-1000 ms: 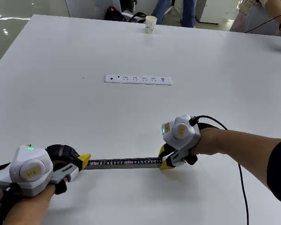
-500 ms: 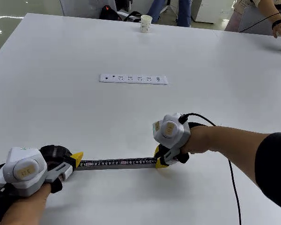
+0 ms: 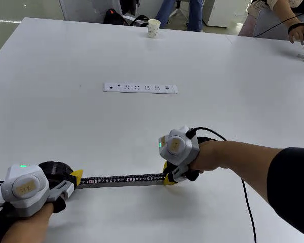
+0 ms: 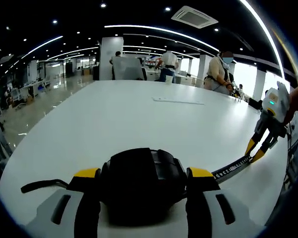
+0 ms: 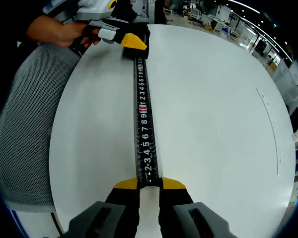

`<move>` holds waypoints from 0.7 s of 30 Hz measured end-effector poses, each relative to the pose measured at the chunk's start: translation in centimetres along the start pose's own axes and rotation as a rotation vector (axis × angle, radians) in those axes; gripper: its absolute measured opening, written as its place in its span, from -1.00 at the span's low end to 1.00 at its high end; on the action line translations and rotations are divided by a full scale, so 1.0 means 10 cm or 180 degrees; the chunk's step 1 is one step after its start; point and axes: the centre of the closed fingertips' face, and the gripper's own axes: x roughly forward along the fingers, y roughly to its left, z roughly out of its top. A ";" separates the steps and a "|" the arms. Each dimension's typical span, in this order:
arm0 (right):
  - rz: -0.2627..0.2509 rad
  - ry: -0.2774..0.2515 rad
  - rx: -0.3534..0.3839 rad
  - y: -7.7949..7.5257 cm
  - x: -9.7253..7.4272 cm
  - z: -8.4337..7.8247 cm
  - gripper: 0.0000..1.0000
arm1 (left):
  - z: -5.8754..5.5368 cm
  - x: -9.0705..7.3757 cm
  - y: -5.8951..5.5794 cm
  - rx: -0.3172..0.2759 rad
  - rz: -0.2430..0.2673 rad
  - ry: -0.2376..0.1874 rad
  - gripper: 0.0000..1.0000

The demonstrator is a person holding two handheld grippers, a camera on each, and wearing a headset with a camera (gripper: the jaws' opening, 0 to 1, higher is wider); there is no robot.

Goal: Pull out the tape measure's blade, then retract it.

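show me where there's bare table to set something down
Widest free patch: the table between the power strip and the blade. Also bare: from the power strip up to the paper cup, and left of the strip. Crowded: the near edge, where the left gripper holds the tape measure case and the blade runs to the right gripper pinching its end.

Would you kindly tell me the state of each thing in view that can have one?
Left gripper: shut on the case.
Right gripper: shut on the blade, at its tip.
Case: clamped, blade out.
Blade: pulled out, stretched straight between the grippers.
Power strip: lying flat, nothing plugged in.
Cup: upright.
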 end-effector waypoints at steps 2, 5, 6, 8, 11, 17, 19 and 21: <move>0.0002 0.0023 0.0016 0.00 0.00 0.00 -0.80 | -0.01 0.00 0.00 -0.0023 -0.0009 0.0023 0.31; 0.0015 0.0056 0.0036 0.00 0.00 -0.01 -0.80 | -0.02 0.00 0.00 -0.0015 -0.0013 0.0066 0.30; 0.0014 0.0067 0.0035 0.00 0.00 -0.01 -0.80 | -0.02 0.00 0.00 -0.0006 -0.0016 0.0068 0.30; 0.0020 0.0082 0.0010 0.00 0.00 -0.01 -0.80 | -0.02 0.00 0.00 -0.0002 -0.0047 0.0099 0.29; 0.0014 0.0083 0.0066 0.00 0.00 -0.01 -0.81 | -0.04 0.00 -0.01 0.0059 -0.0089 0.0196 0.26; 0.0021 0.0157 0.0032 0.00 0.00 0.00 -0.82 | -0.06 -0.01 -0.03 0.0020 -0.0107 0.0216 0.26; 0.0017 0.0169 0.0050 0.00 0.00 0.00 -0.81 | -0.05 -0.02 -0.04 0.0022 -0.0103 0.0210 0.26; 0.0011 0.0171 0.0058 0.00 0.00 0.00 -0.81 | -0.06 -0.02 -0.04 0.0023 -0.0103 0.0211 0.26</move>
